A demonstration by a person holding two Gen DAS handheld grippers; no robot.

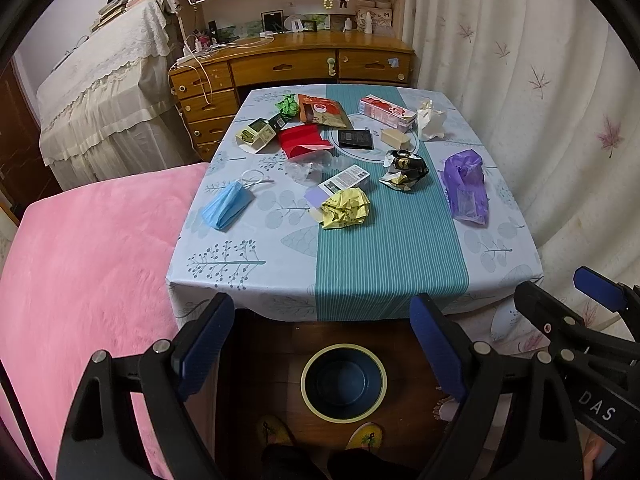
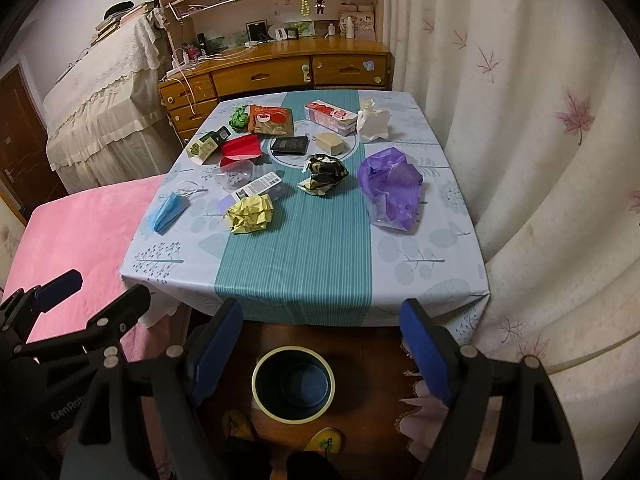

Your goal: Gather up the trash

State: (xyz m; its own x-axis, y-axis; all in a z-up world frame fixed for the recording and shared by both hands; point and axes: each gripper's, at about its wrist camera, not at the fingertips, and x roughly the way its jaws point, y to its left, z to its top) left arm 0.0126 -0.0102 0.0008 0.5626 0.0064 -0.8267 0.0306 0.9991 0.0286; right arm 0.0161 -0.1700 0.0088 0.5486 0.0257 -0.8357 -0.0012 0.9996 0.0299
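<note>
Trash lies scattered on the table (image 1: 360,272) (image 2: 304,280): a crumpled yellow paper (image 1: 346,208) (image 2: 251,213), a blue face mask (image 1: 227,207) (image 2: 168,211), a purple plastic bag (image 1: 467,186) (image 2: 392,189), a black-and-gold wrapper (image 1: 405,169) (image 2: 324,173), a red packet (image 1: 301,140) (image 2: 241,146), a white tissue (image 1: 429,121) (image 2: 372,123) and small boxes. A dark bin (image 1: 343,380) (image 2: 293,383) stands on the floor below the table's near edge. My left gripper (image 1: 322,344) and right gripper (image 2: 322,348) are open and empty, side by side above the bin, short of the table.
A pink bed (image 1: 88,264) is at the left. A curtain (image 1: 540,120) hangs close along the table's right side. A wooden desk (image 1: 288,60) with shelves stands behind the table. My slippered feet (image 1: 368,436) are beside the bin.
</note>
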